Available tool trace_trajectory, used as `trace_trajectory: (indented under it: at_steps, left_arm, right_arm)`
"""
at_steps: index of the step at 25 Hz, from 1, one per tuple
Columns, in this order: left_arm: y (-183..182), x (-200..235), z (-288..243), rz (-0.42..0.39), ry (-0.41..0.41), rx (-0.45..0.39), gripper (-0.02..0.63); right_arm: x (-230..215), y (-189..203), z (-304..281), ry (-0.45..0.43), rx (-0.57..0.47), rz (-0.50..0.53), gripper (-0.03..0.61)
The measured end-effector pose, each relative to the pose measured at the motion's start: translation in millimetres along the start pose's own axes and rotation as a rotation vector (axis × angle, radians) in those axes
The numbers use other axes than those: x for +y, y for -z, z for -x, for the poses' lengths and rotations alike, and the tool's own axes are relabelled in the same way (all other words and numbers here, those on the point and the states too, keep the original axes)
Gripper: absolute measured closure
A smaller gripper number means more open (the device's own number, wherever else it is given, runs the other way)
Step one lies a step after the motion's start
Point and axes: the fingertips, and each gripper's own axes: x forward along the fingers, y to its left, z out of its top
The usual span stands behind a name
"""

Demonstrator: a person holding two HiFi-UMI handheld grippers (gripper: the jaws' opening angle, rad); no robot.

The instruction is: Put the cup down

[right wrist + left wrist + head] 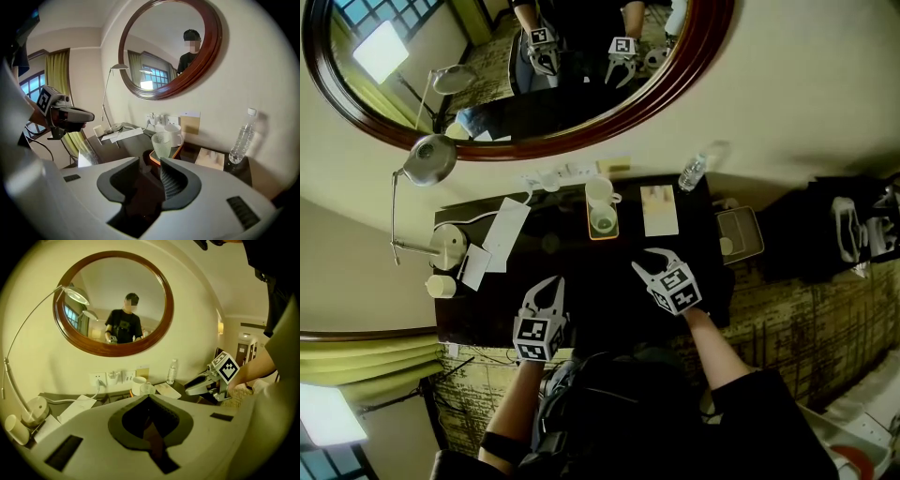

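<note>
A: Checking the left gripper (547, 283)?
B: Shut tight, empty, above the near side of the worktop (591, 272).
A: And the cup (603, 222)?
B: Upright on the orange tray (592, 233), in front of a white mug (600, 191), untouched.
A: The right gripper (652, 260)?
B: Parted a little, holding nothing, aimed toward the cup.

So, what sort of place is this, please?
Most likely a hotel room: a dark desk under an oval wood-framed mirror, a tray with a white mug and a glass, and a water bottle by the wall.
</note>
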Motion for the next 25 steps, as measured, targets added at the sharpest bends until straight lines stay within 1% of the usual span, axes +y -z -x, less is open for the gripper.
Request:
trace_trajectory:
  at_steps: [3,4,5,7,10,14,18,22,25]
  left_arm:
    - [0,3,-3,-0.003,-0.002,0.005,0.614]
    - [1,4,-4,-0.003,-0.005,0.007,0.614]
    - [2,6,-5,-0.002,-0.009,0.01,0.614]
    - [4,10,-7,0.001,-0.016,0.017,0.614]
    - [9,12,-9,0.009,-0.02,0.028,0.614]
    - [17,18,-11,0.018,-0.03,0.038,0.614]
    - [23,26,-7,0.028,-0.051,0.044,0.614]
    - [29,36,-3,0.041,-0.079,0.048,0.614]
    - [32,44,1,0.056,-0.1,0.045,0.614]
  right_arm:
    - [-6,-6,-23,0.0,0.01,0.027,0.324]
    - [-8,-7,-32,0.004,0.016,0.039,0.25]
    - [-9,-9,-40,0.004,0.024,0.052,0.194]
    - [-5,-17,-55,-0.01,0.045,0.073,0.132]
    - [-5,-26,-77,-0.02,0.058,0.085,0.123]
    - [-19,-37,-110,0.008,0.055,0.081,0.123]
    - [-28,-40,-136,0.011,0.069,0.089,0.121]
    - [-35,-44,-155,0.012,0.078,0.119,0.12]
    - [-37,-45,-165,0.008,0.099,0.175,0.12]
